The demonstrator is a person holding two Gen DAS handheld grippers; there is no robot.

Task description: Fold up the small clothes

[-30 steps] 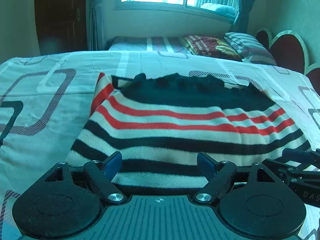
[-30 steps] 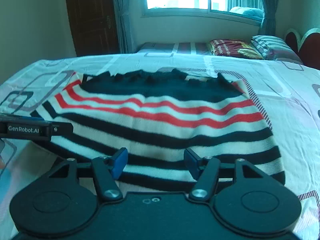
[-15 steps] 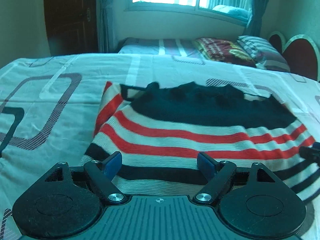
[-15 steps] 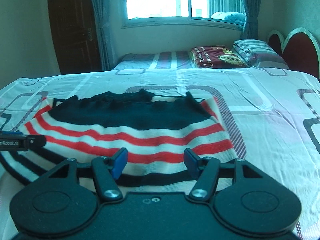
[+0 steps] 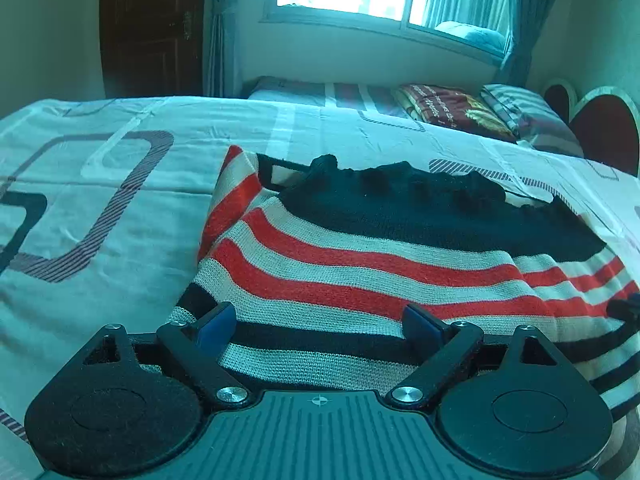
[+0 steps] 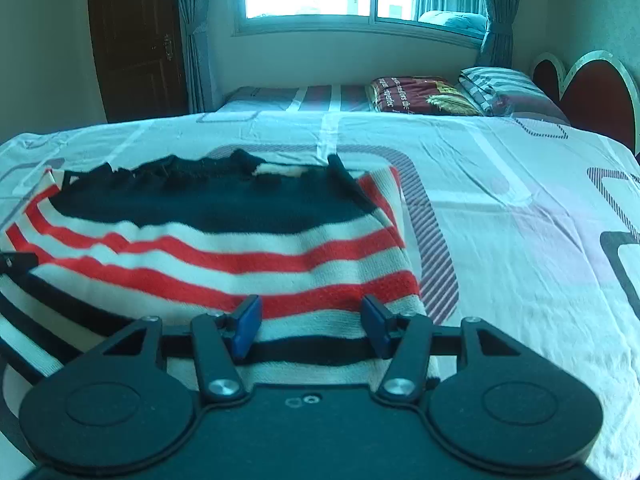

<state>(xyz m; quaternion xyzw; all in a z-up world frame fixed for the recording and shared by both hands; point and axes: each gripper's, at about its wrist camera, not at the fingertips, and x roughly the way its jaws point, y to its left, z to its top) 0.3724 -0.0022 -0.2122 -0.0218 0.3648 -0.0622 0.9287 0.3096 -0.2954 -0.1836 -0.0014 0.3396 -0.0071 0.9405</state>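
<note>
A knit sweater (image 5: 360, 280) with white, red and black stripes and a dark navy upper part lies spread on the bed. My left gripper (image 5: 318, 314) hovers low over its near left corner. The jaws are opening, with striped fabric beneath the gap and neither pad pressing on it. In the right wrist view the same sweater (image 6: 224, 256) fills the left half. My right gripper (image 6: 311, 306) is over its near right corner. Its jaws are closing, with fabric between the blue pads (image 6: 248, 320), which do not visibly pinch it.
The bed sheet (image 6: 500, 216) is white with grey rounded-rectangle prints and runs bare to the right of the sweater. Behind stands a second bed with a maroon folded blanket (image 5: 448, 106) and a striped pillow (image 6: 500, 84). A heart-shaped headboard (image 6: 596, 100) is at the right.
The two grippers have moved apart, the left toward the sweater's left edge and the right toward its right edge. The left jaws stand a little wider and the right jaws a little narrower.
</note>
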